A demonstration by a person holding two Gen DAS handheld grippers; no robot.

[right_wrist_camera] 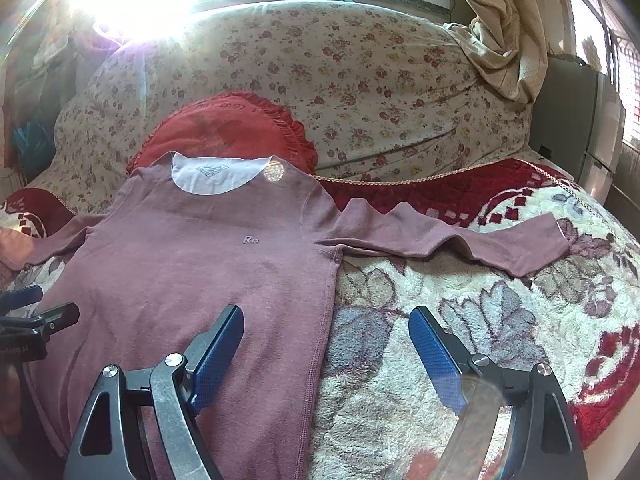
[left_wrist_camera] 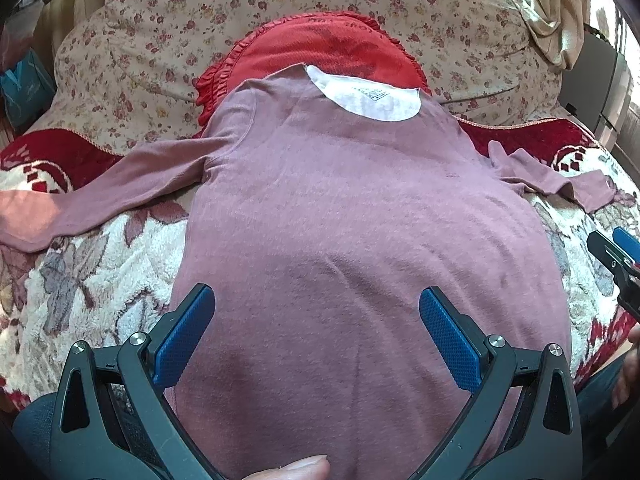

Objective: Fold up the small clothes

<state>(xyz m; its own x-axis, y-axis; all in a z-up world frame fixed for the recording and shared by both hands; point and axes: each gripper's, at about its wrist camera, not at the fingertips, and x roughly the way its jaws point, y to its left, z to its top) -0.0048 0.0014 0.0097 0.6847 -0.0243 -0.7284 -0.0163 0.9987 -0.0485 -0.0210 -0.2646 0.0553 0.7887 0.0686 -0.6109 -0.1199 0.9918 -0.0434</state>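
A small mauve long-sleeved shirt (left_wrist_camera: 340, 200) lies flat, front up, on a fleecy floral blanket (left_wrist_camera: 100, 264), neck away from me, both sleeves spread out. It also shows in the right wrist view (right_wrist_camera: 192, 264), with its right sleeve (right_wrist_camera: 460, 236) stretched across the blanket. My left gripper (left_wrist_camera: 316, 300) is open and empty above the shirt's lower body. My right gripper (right_wrist_camera: 326, 320) is open and empty, straddling the shirt's right side seam. The right gripper's tip (left_wrist_camera: 616, 252) shows at the left wrist view's right edge.
A red frilled cushion (left_wrist_camera: 320, 48) lies behind the shirt's collar, against a floral quilt (right_wrist_camera: 380, 80). A beige curtain (right_wrist_camera: 500, 32) hangs at the back right beside a grey cabinet (right_wrist_camera: 576, 120). Strong glare fills the right wrist view's upper left.
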